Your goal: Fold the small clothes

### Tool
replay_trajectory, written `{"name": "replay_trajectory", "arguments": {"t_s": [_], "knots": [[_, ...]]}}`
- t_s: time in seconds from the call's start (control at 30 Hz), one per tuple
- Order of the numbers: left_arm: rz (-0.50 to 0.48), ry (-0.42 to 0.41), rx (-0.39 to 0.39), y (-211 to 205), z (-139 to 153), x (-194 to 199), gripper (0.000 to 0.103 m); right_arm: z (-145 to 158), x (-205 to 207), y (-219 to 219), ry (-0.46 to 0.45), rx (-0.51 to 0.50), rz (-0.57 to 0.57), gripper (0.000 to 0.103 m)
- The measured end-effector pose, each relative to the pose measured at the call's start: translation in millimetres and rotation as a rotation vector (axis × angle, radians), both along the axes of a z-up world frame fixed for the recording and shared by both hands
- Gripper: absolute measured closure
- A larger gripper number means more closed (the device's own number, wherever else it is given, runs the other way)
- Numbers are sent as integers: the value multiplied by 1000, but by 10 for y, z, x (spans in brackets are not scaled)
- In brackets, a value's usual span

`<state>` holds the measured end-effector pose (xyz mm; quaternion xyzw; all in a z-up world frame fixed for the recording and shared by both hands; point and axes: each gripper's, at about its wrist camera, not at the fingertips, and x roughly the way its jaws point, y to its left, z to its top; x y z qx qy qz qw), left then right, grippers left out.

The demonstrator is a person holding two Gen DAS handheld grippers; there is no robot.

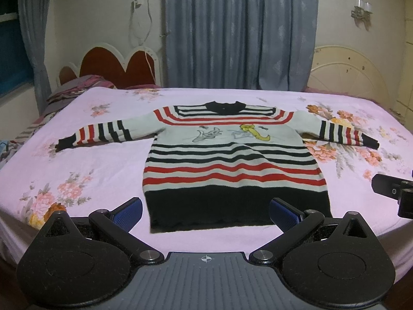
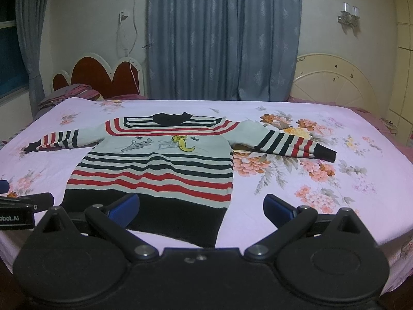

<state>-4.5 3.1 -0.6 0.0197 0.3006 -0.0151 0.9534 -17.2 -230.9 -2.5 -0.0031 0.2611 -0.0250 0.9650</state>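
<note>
A small striped sweater [image 1: 227, 160] lies flat and face up on the bed, sleeves spread out to both sides, black hem toward me. It has red, black and grey stripes and a cartoon print on the chest. It also shows in the right wrist view [image 2: 160, 165]. My left gripper [image 1: 206, 213] is open and empty, hovering just in front of the hem. My right gripper [image 2: 201, 208] is open and empty, in front of the hem's right corner. The right gripper's body shows in the left wrist view at the right edge [image 1: 395, 191].
The bed has a pink floral sheet [image 1: 77, 170]. A red scalloped headboard [image 1: 113, 64] and folded bedding [image 1: 72, 90] are at the far left. Blue curtains [image 1: 240, 31] hang behind. A cream headboard [image 1: 346, 75] stands at the far right.
</note>
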Motion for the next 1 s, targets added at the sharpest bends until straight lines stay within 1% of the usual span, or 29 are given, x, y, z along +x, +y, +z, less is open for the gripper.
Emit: {"name": "replay_trajectory", "arguments": {"t_s": [0.1,0.33,0.47,0.6,0.73,0.87,0.9,0.93,1.0], "knots": [[3,-1,-1,-35,16,100,0,-5,74,-34,1,2,-6,1],[-4,8,-42,13,27,469,0,6,318,-40,0,3,-27,1],[-23,5,-125,84,39,729,0,-3,512,-34,5,3,-47,1],[-52,-10,-116,69,51,1013,0,-11,705,-30,8,4,-82,1],[-128,-8,-126,73,35,1324,0,-11,911,-31,-3,4,-126,1],[-139,-13,-111,118,15,1601,0,-34,1159,-22,-18,-1,-166,1],[-148,-16,-96,110,11,1680,0,-32,1212,-27,-20,0,-172,1],[-154,-25,-81,97,15,1735,0,-28,1263,-32,-19,-2,-179,1],[-168,-52,-80,71,22,1832,0,-20,1351,-62,-23,-14,-197,1]]}}
